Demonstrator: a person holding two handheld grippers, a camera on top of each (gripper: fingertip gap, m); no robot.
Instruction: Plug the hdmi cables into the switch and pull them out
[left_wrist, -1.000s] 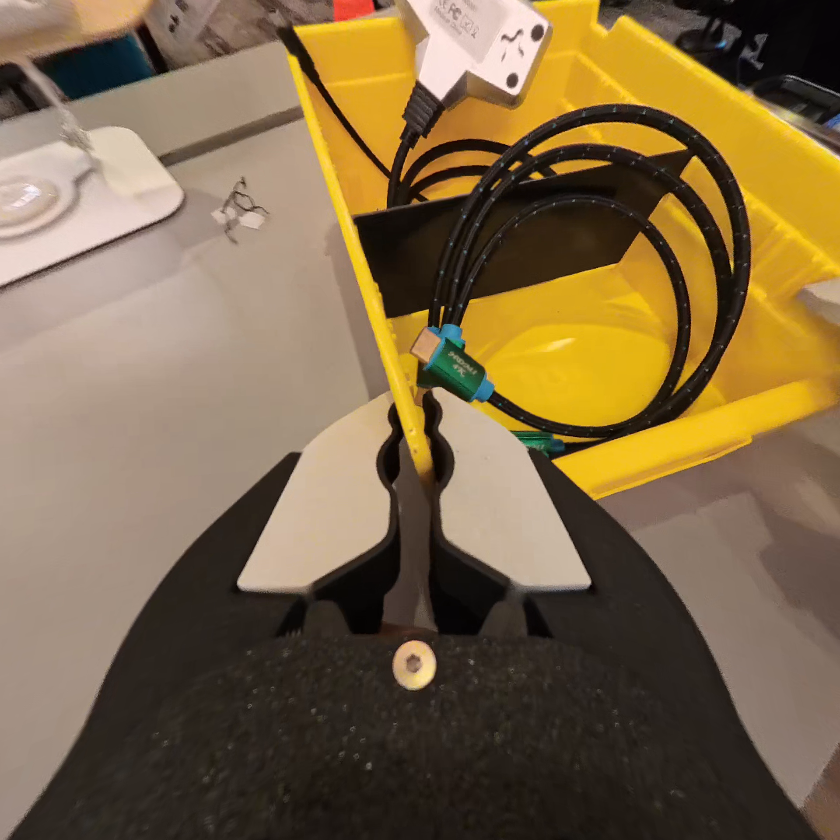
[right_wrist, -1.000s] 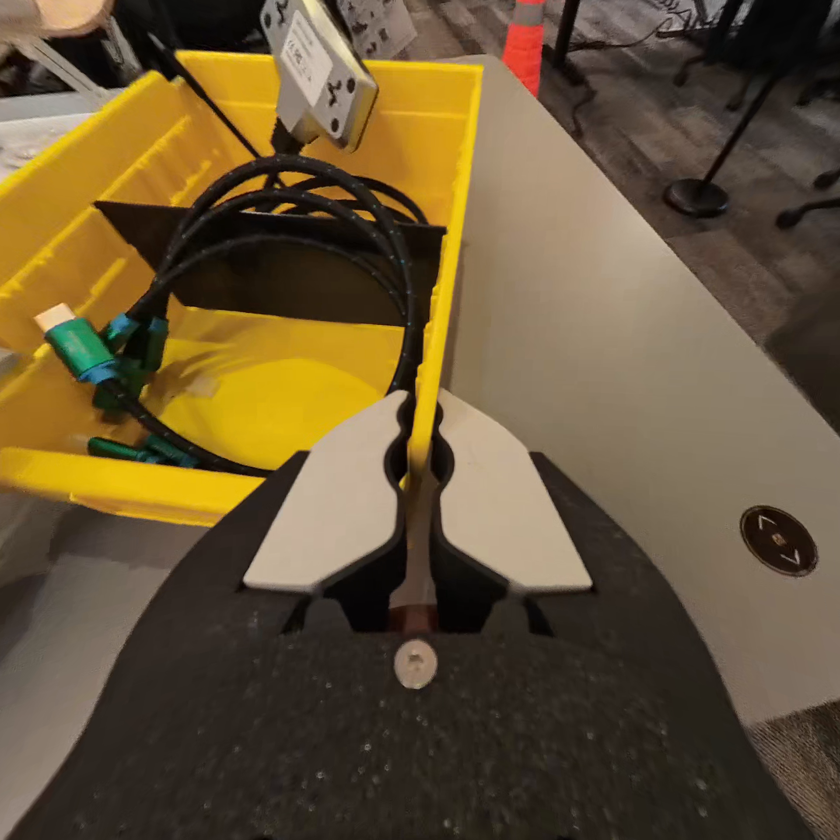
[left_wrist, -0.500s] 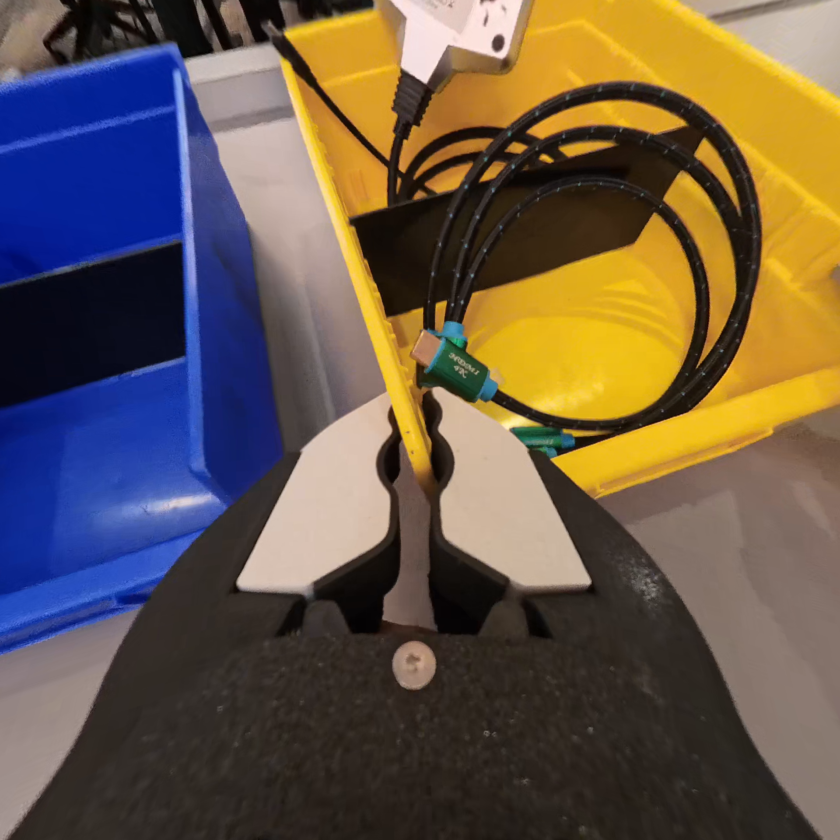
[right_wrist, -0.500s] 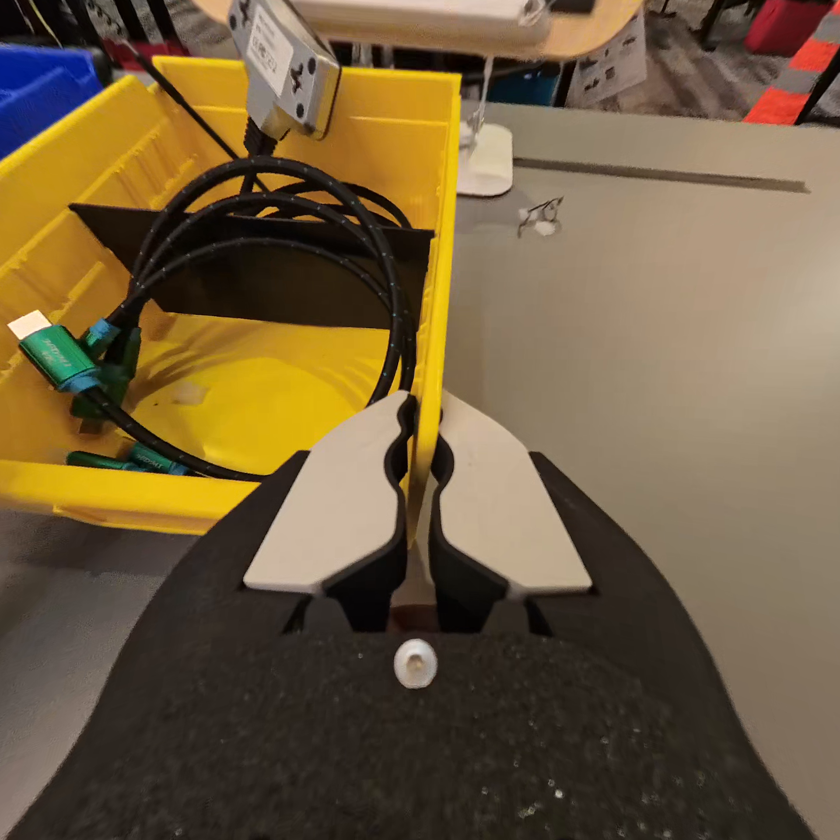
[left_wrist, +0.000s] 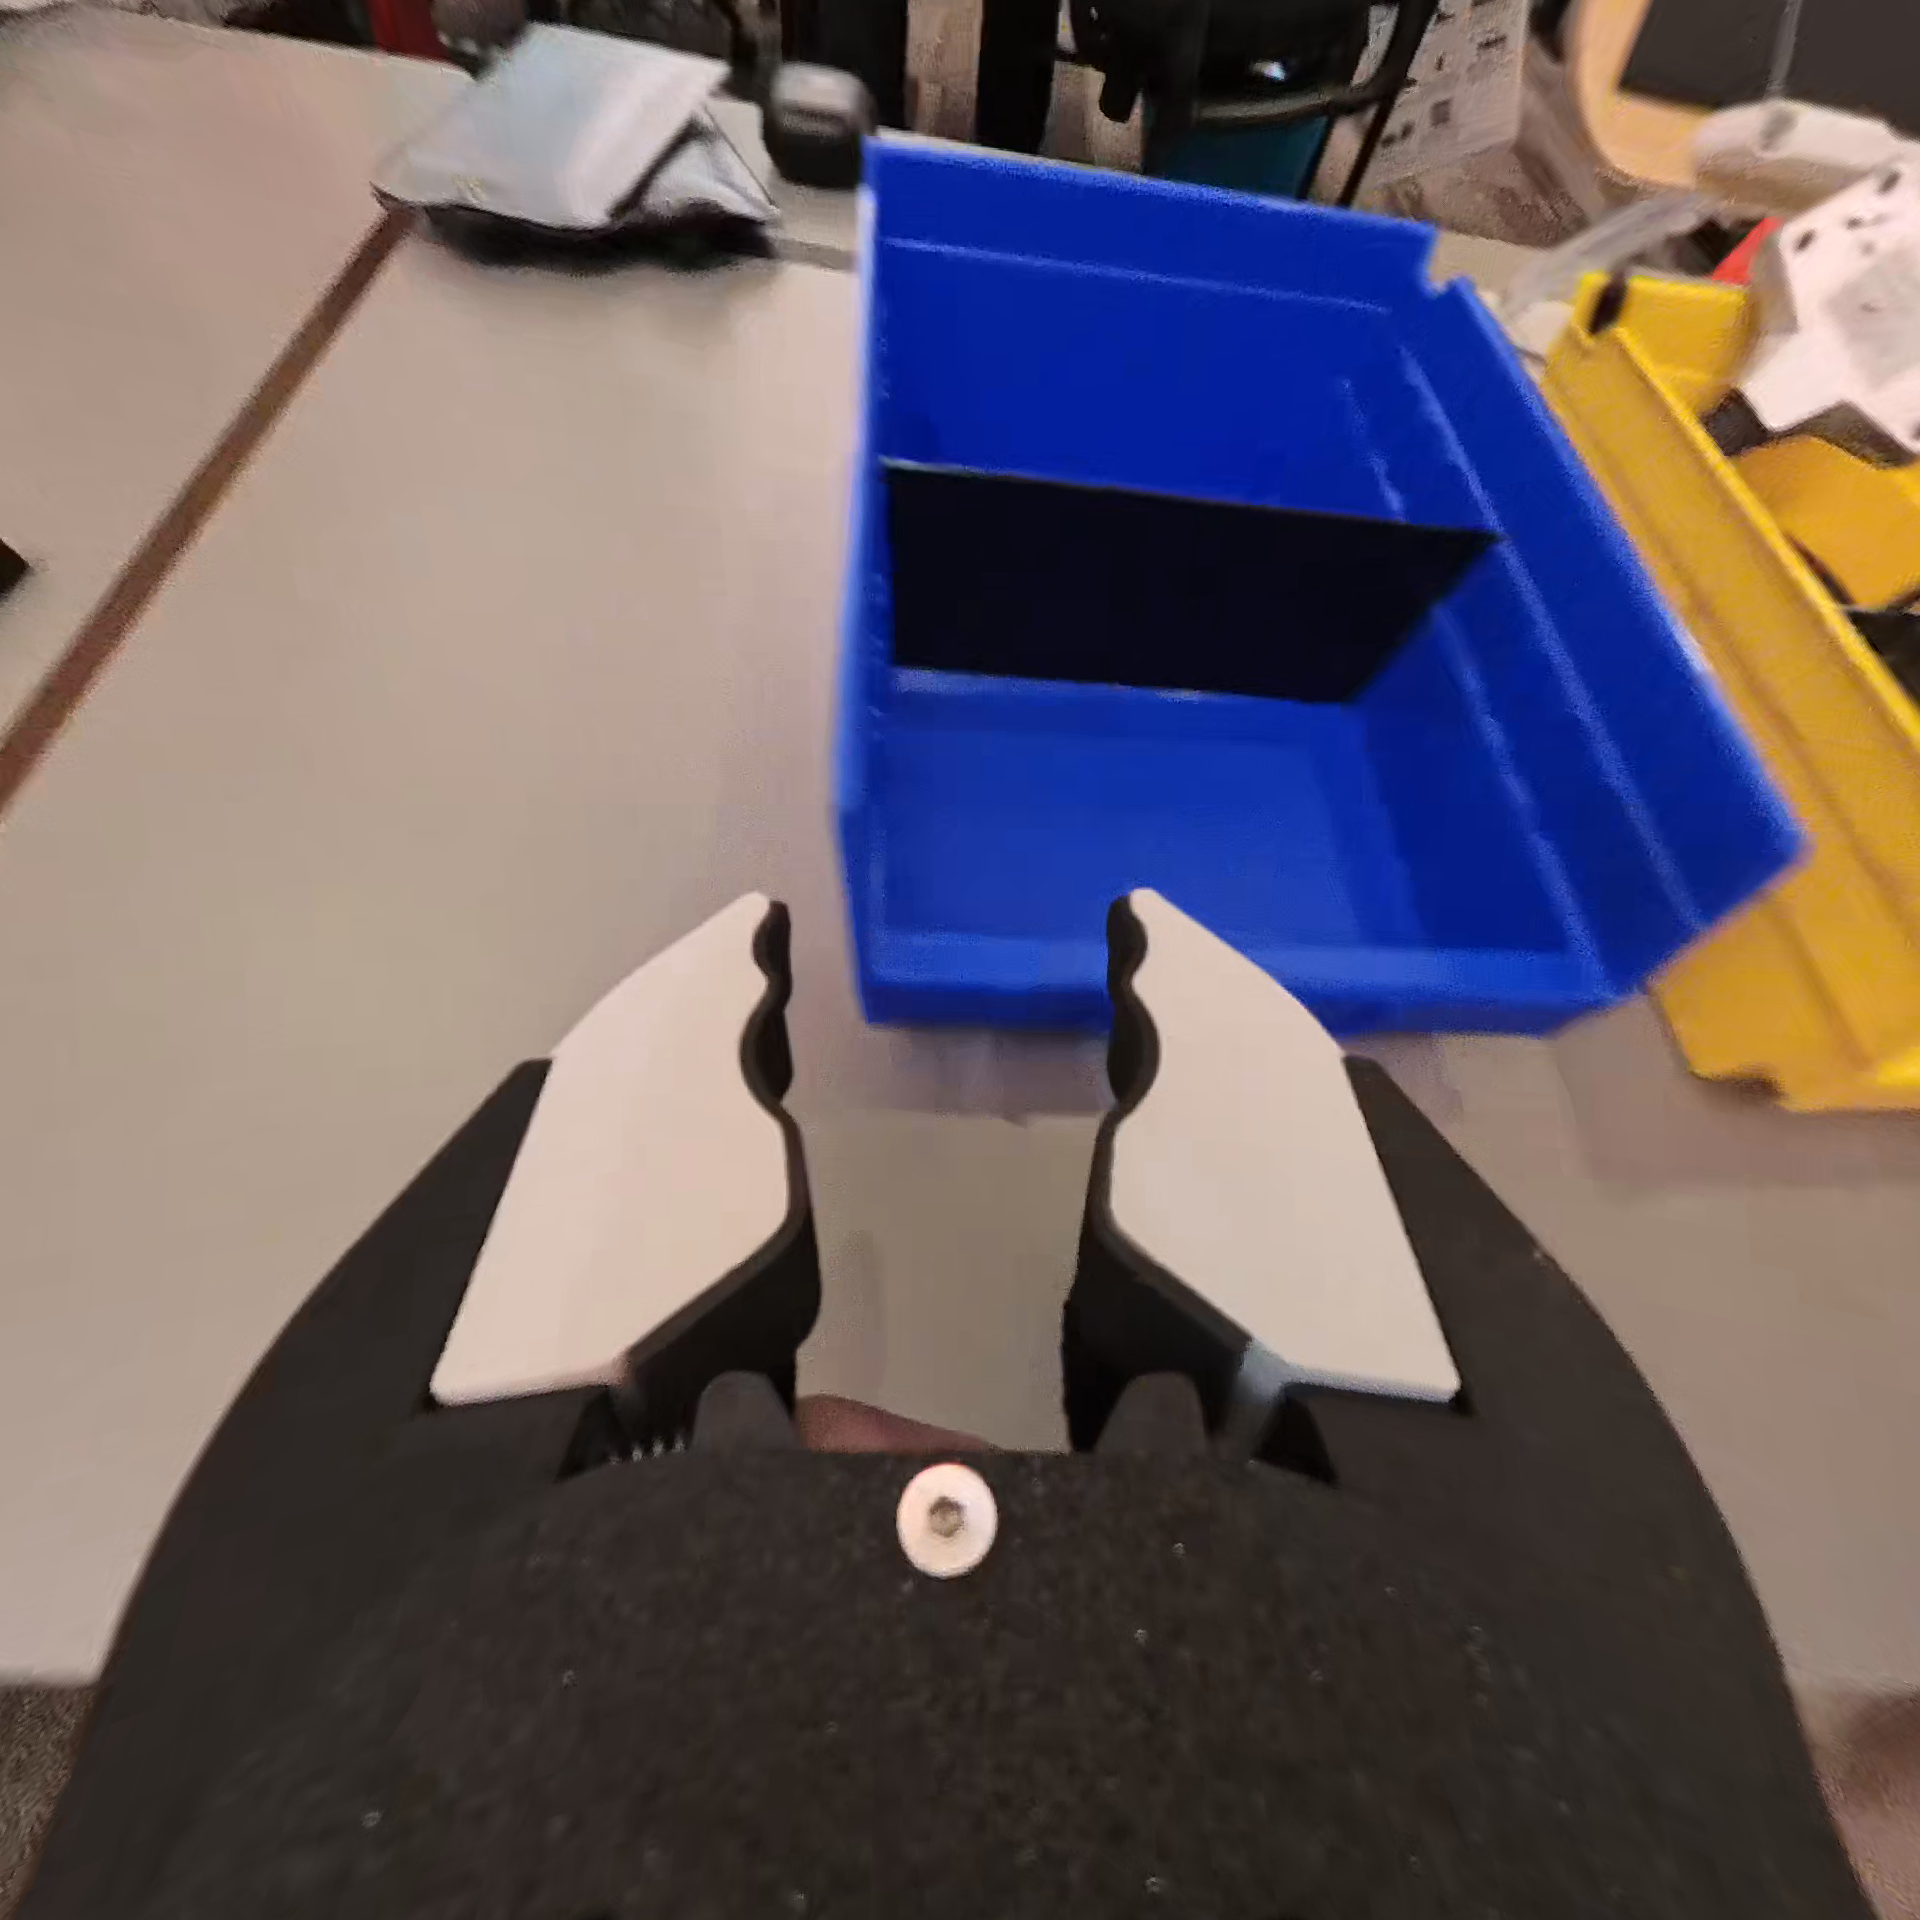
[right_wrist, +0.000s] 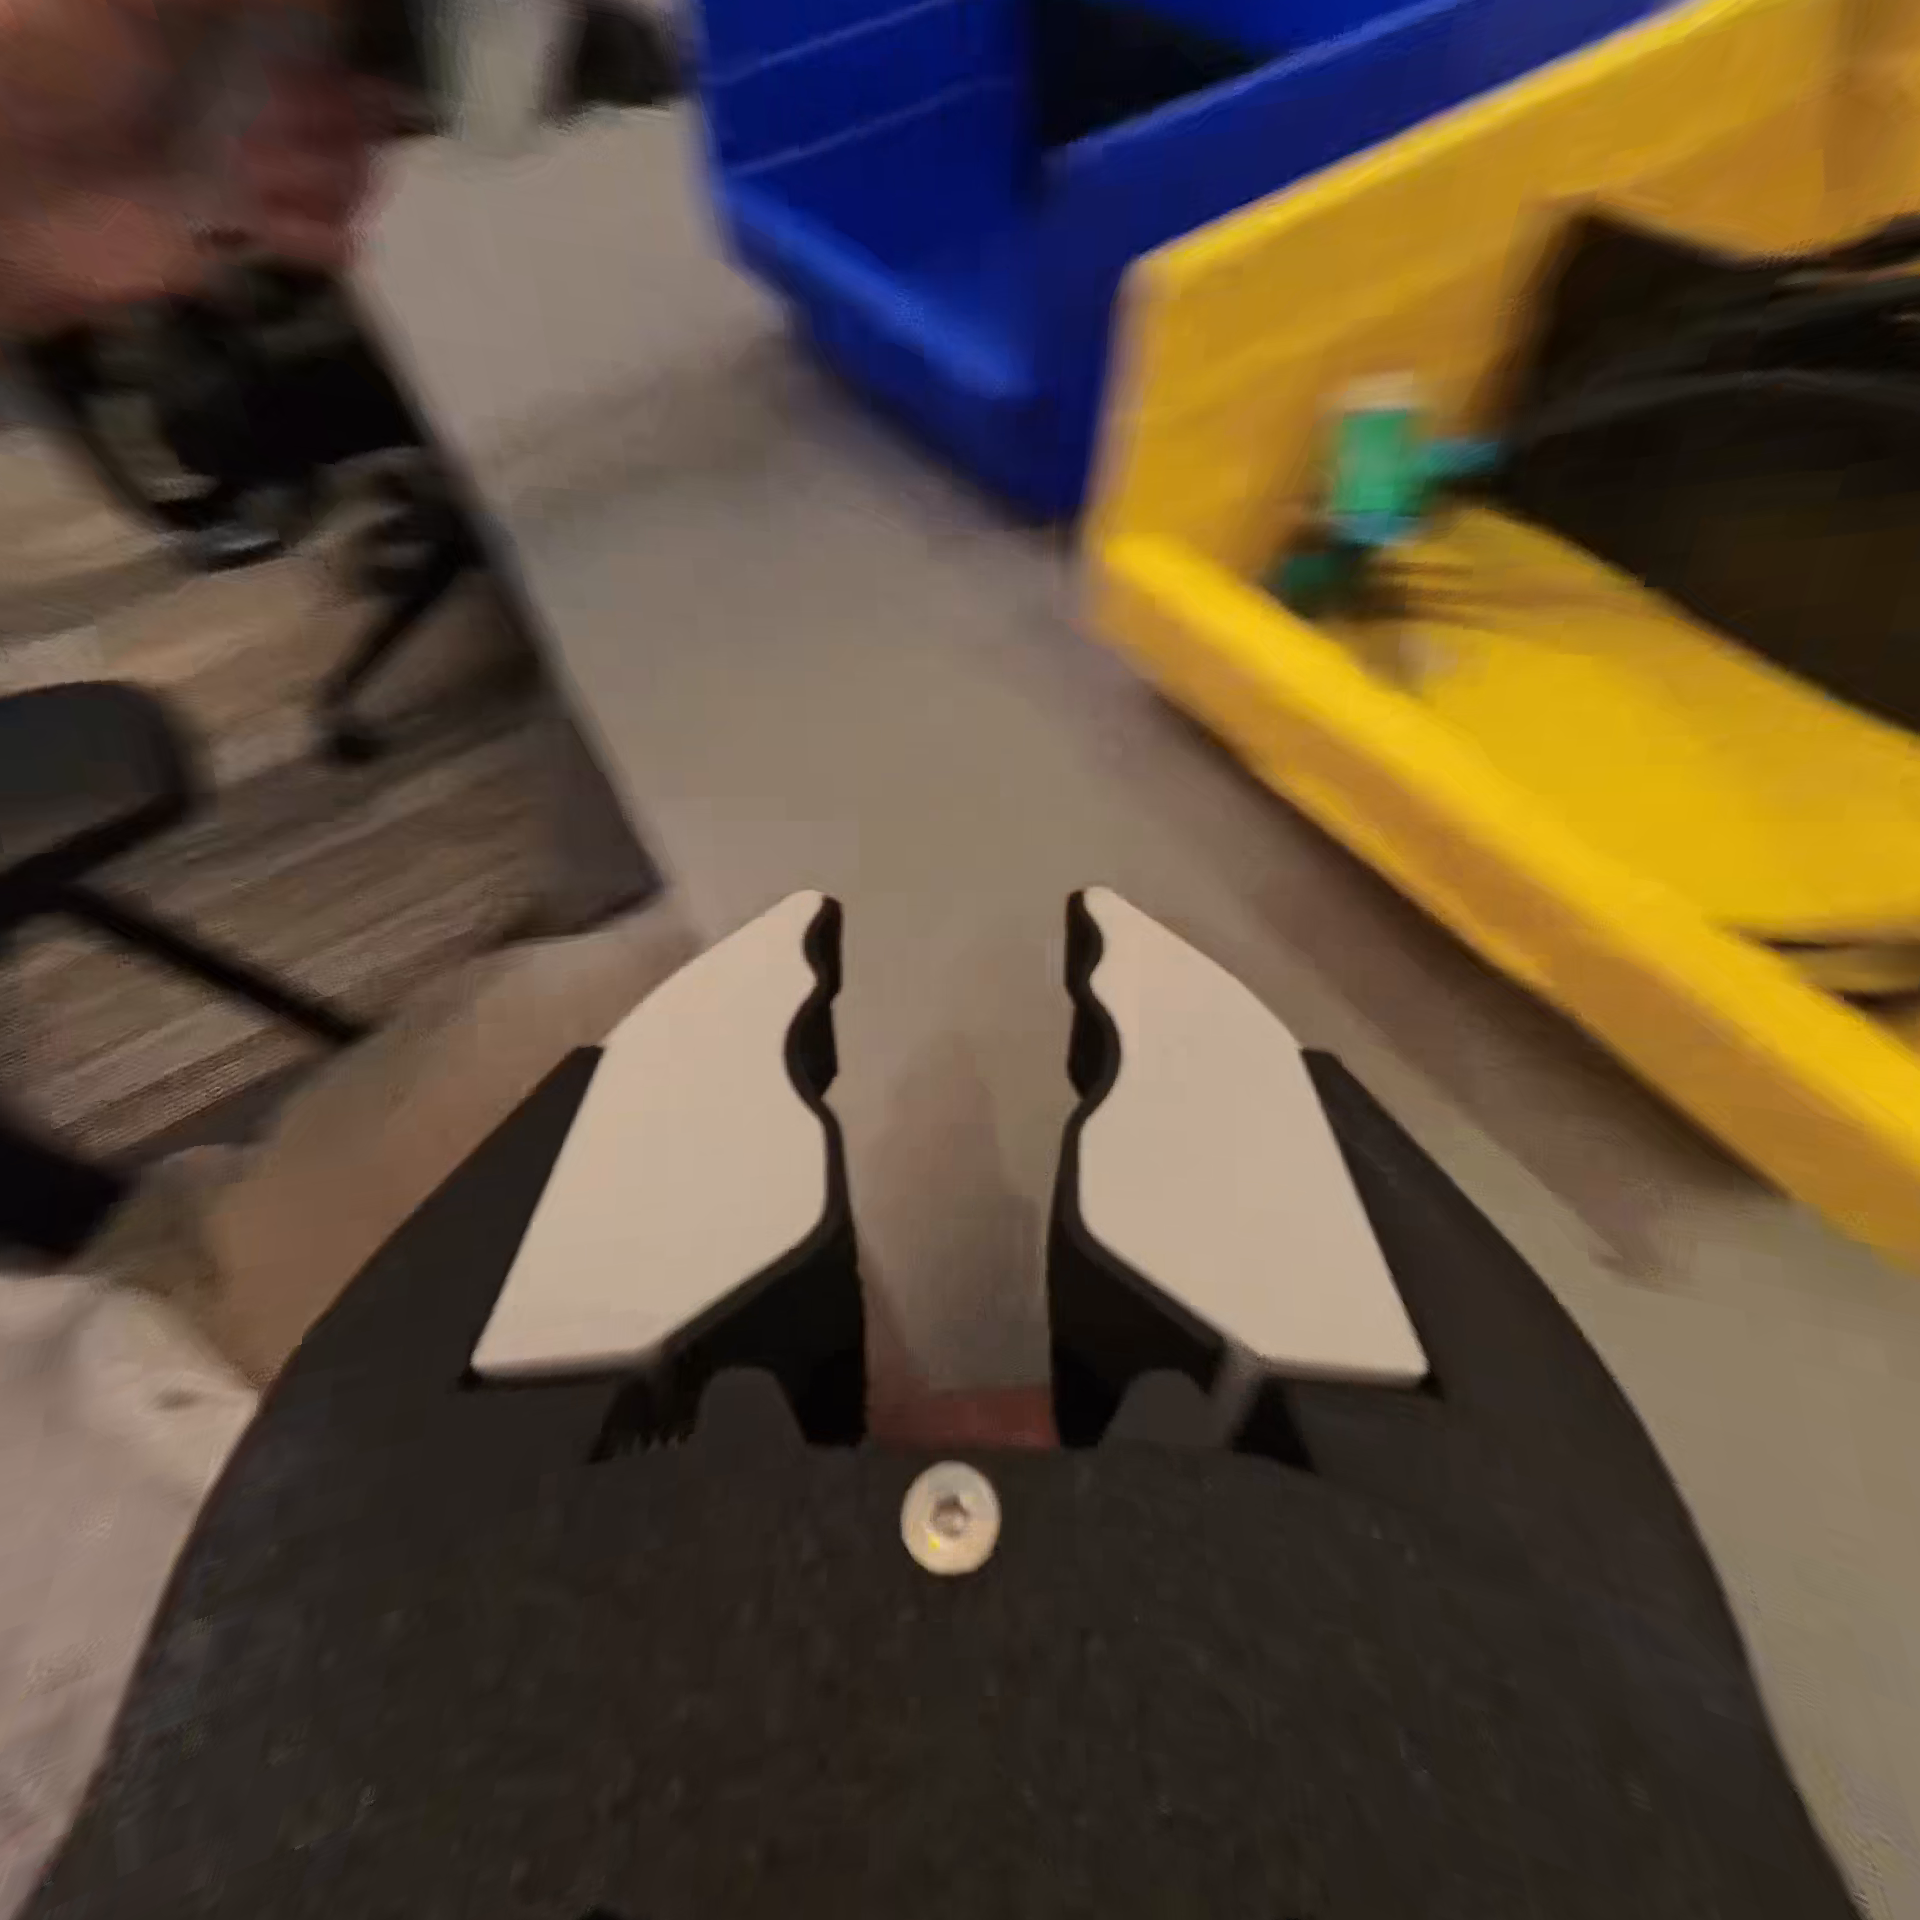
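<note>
My left gripper (left_wrist: 945, 920) is open and empty, just in front of the near wall of an empty blue bin (left_wrist: 1195, 982) with a dark divider. The yellow bin (left_wrist: 1787, 935) stands to the right of the blue one. My right gripper (right_wrist: 948, 914) is open and empty above the grey table, left of the yellow bin (right_wrist: 1538, 821). In the blurred right wrist view a green HDMI plug (right_wrist: 1382, 468) and black cable (right_wrist: 1745, 395) lie inside the yellow bin. The switch does not show clearly.
The blue bin also shows in the right wrist view (right_wrist: 904, 260), behind the yellow one. A grey pouch (left_wrist: 582, 156) lies at the far side of the table (left_wrist: 436, 675). The table edge and office chairs (right_wrist: 135, 790) are at the left of the right wrist view. One gripper's finger ends stand about 35 cm off the other's. It is some 15 cm from my right tips to the green HDMI plug (right_wrist: 1382, 468).
Both grippers have let go of the yellow bin's walls and opened. Both have swung left and back from it, so the blue bin now faces the left gripper.
</note>
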